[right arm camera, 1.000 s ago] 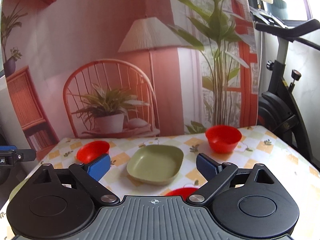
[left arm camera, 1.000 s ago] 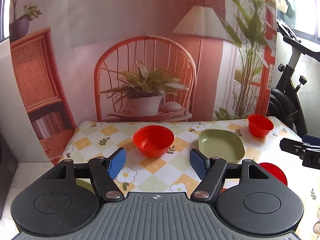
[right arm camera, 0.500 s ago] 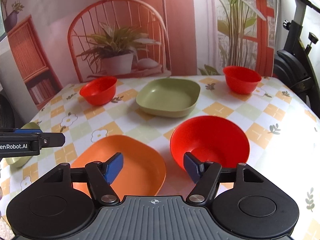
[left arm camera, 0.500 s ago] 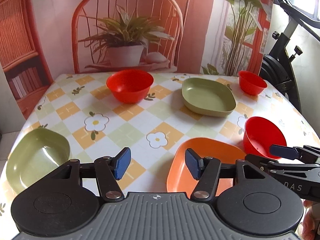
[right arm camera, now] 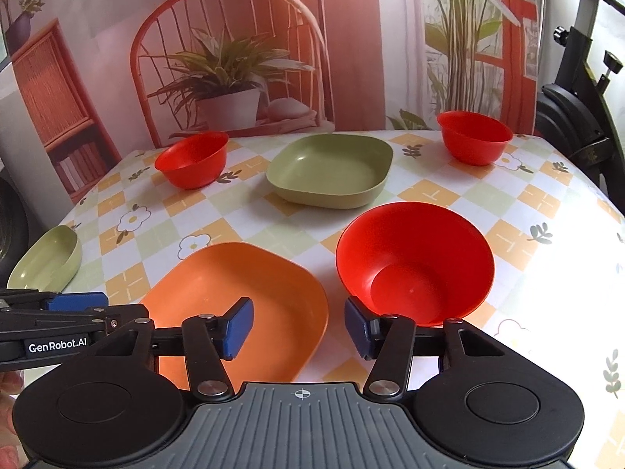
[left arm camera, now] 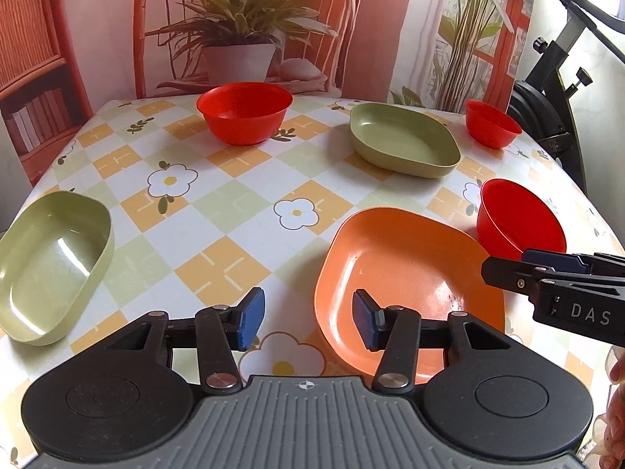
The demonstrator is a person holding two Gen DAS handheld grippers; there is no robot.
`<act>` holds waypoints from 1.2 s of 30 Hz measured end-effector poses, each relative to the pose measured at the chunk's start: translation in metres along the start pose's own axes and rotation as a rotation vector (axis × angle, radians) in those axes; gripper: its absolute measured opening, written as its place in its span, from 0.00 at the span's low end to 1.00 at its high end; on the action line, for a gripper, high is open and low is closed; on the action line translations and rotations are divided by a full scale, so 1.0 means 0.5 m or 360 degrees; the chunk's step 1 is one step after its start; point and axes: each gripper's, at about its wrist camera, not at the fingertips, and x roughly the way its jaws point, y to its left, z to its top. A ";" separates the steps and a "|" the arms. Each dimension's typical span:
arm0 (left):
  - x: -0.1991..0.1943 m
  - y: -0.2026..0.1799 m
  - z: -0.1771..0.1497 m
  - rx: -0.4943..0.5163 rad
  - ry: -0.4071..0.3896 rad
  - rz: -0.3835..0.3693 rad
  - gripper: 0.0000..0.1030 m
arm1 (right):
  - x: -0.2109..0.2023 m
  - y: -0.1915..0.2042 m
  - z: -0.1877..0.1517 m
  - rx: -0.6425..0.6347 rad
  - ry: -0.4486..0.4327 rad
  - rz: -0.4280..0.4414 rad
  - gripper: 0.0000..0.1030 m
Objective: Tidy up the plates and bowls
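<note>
On the checked table lie an orange plate [left arm camera: 402,269] [right arm camera: 242,305], a far green plate [left arm camera: 402,138] [right arm camera: 332,168] and a green plate [left arm camera: 50,262] [right arm camera: 47,262] at the left edge. Three red bowls stand around: a near one [right arm camera: 414,262] [left arm camera: 515,219], a far left one [left arm camera: 244,111] [right arm camera: 193,158], a far right one [left arm camera: 492,123] [right arm camera: 474,136]. My left gripper [left arm camera: 308,318] is open over the orange plate's near left rim. My right gripper [right arm camera: 299,326] is open between the orange plate and the near red bowl, empty.
The table [left arm camera: 218,211] has a flowered checked cloth and ends just left of the green plate. A printed backdrop [right arm camera: 234,39] with a chair and plants stands behind it. An exercise bike [left arm camera: 558,78] is at the far right. A hand [left arm camera: 615,410] shows at the right edge.
Both grippers tilted down from facing the backdrop and dropped toward the table's near side. Now they hover low by the orange plate and the near red bowl, both still open.
</note>
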 end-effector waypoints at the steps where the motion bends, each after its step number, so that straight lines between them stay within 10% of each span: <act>1: -0.001 -0.001 0.000 0.0004 -0.0006 -0.0003 0.47 | -0.003 0.000 -0.002 -0.0001 0.0003 0.0007 0.47; 16: 0.023 0.003 -0.015 -0.0036 0.0061 -0.0077 0.19 | 0.042 -0.017 -0.022 0.0107 0.0136 0.0040 0.24; 36: -0.030 0.004 0.026 -0.0020 -0.0065 -0.0087 0.13 | 0.003 -0.023 0.026 0.0140 0.0010 0.0091 0.10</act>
